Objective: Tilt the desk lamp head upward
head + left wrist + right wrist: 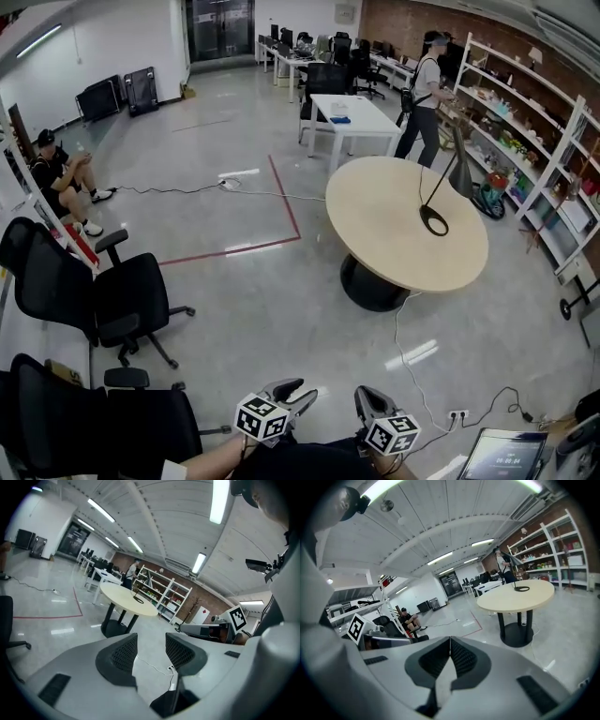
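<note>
The black desk lamp stands far off on the round beige table (375,216). Its ring base (423,222) lies flat, and a thin arm rises to the dark lamp head (460,176), which hangs tilted down. Both grippers sit low at the bottom of the head view, well short of the table. My left gripper (298,390) is open with nothing between its jaws (150,651). My right gripper (367,397) is shut and empty (450,656). From the left gripper view the lamp (147,578) is small; the right gripper view shows the lamp (514,558) above the table (506,599).
Black office chairs (103,300) stand at the left. A person (61,173) sits by the left wall and another person (422,94) stands by the shelves (534,141). A white table (361,117), red floor tape (286,202), floor cables (412,366) and a screen (502,455) are also here.
</note>
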